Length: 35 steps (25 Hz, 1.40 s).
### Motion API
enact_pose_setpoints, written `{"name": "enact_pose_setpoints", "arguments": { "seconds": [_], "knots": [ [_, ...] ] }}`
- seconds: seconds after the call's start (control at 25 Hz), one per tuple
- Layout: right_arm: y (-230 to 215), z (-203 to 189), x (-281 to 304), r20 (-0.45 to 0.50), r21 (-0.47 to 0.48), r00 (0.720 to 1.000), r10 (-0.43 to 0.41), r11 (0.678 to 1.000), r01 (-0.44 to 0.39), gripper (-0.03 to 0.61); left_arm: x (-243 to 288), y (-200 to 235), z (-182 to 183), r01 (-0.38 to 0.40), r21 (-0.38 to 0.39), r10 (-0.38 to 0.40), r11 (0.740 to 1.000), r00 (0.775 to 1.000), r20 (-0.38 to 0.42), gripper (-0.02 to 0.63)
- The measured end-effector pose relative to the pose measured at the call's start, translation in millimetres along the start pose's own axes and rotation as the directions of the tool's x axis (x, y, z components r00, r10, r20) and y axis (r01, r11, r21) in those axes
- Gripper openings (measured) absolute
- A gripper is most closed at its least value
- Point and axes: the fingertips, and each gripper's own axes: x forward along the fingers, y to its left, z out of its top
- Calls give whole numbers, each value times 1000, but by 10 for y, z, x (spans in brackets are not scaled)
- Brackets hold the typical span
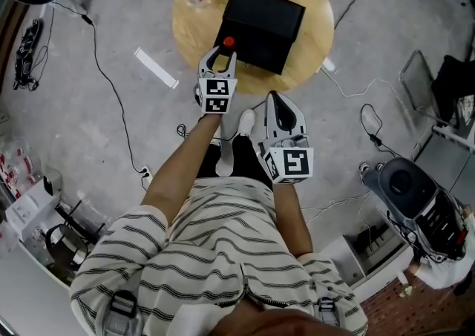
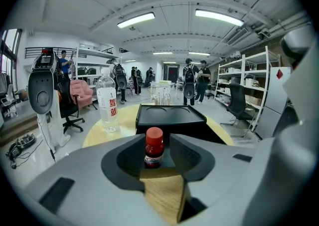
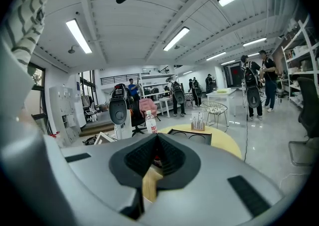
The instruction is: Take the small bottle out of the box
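The left hand-held gripper [image 1: 225, 51] is clenched on the small bottle [image 2: 154, 146], one jaw on each side below its red cap. The bottle's dark label carries red and white print too small to read. It stands upright outside the box [image 1: 260, 27], just in front of the box's near left corner and close to the counter's [image 1: 312, 45] near edge. Whether its base touches the wood cannot be told.

The box's black top shows two round hollows. A water bottle [image 2: 107, 103] stands well apart at the counter's far left; its white label bears large red characters that are not clear enough to read. Bare wood lies open between it and the box, and again along the counter's right side.

The right hand-held gripper [image 3: 156, 146] hangs off the counter over the floor, jaws pressed together on nothing.
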Motion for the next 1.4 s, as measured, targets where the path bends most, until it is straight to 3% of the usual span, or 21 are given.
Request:
{"name": "enact_pose_setpoints", "arguments": {
  "seconds": [0.76, 1.4],
  "knots": [
    [-40, -44, 16, -24, 11, 1000, 1, 1000, -1, 11, 366, 79, -28, 9, -47, -10, 999, 1000, -12, 144],
    [-60, -65, -12, -28, -5, 1000, 4, 1000, -4, 11, 434, 67, -93, -6, 0, 6, 1000, 1000, -26, 144]
  ]
}}
